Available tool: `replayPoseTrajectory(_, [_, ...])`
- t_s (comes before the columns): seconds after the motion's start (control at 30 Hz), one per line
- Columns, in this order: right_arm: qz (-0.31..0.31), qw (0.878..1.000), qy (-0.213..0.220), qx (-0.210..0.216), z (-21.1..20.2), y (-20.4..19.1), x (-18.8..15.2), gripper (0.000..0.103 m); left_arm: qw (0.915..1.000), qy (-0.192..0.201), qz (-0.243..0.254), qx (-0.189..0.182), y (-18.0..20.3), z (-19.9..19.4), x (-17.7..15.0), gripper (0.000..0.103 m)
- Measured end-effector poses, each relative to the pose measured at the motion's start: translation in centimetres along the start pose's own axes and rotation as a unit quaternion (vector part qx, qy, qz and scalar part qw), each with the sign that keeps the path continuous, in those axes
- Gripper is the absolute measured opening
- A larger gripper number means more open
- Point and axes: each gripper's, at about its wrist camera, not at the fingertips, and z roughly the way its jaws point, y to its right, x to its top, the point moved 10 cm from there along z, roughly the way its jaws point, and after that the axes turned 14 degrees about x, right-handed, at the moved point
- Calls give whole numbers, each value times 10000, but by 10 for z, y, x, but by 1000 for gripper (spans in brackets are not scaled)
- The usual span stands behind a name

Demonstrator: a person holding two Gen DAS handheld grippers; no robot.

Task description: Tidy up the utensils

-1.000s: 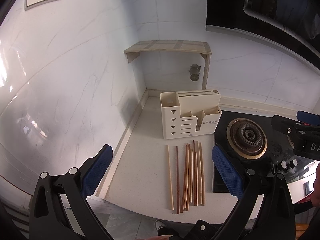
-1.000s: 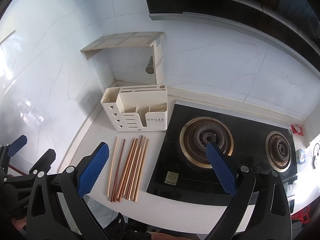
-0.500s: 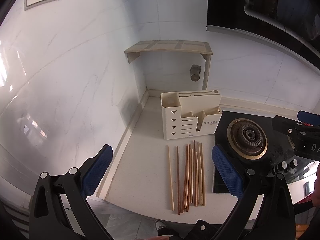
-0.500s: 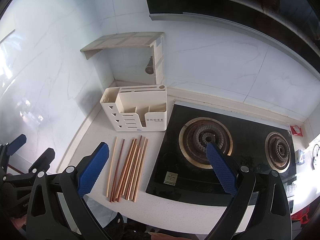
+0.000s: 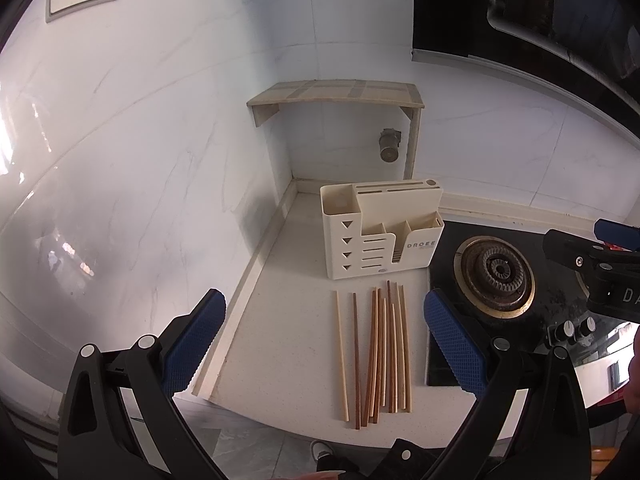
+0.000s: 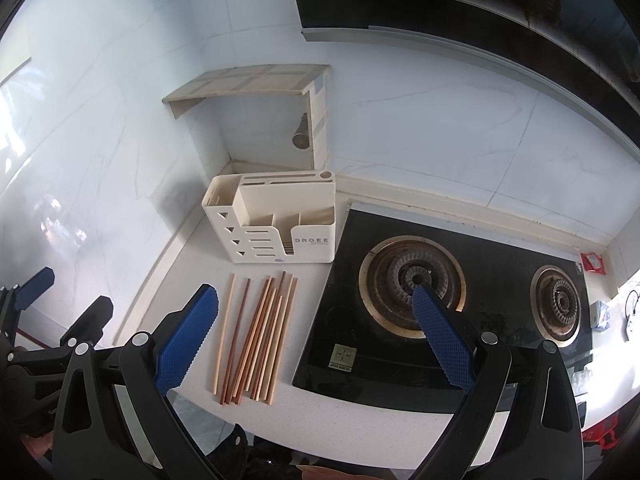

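Several wooden chopsticks (image 5: pixel 380 350) lie side by side on the white counter, running from the counter's front edge toward a cream utensil holder (image 5: pixel 380 232) marked DROEE with empty compartments. Both also show in the right wrist view: chopsticks (image 6: pixel 256 336), holder (image 6: pixel 276 220). My left gripper (image 5: pixel 324 340) is open and empty, held above and in front of the chopsticks. My right gripper (image 6: pixel 316 336) is open and empty, above the counter's front edge between chopsticks and stove. The right gripper also shows at the right edge of the left view (image 5: pixel 592 260).
A black gas stove (image 6: pixel 460 292) with two burners sits right of the chopsticks. A small corner shelf (image 5: pixel 340 94) hangs above the holder. White tiled walls close the left and back. The counter's front edge (image 5: pixel 280 420) is just below the chopsticks.
Both grippers have barely shifted; the views are nearly the same. Nothing on the counter has moved.
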Motion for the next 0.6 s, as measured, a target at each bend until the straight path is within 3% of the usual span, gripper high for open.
replayPoseTrajectory(0.6, [45, 10000, -3, -3, 2, 2, -1, 98, 10000, 5, 4, 11, 1, -1, -1, 97])
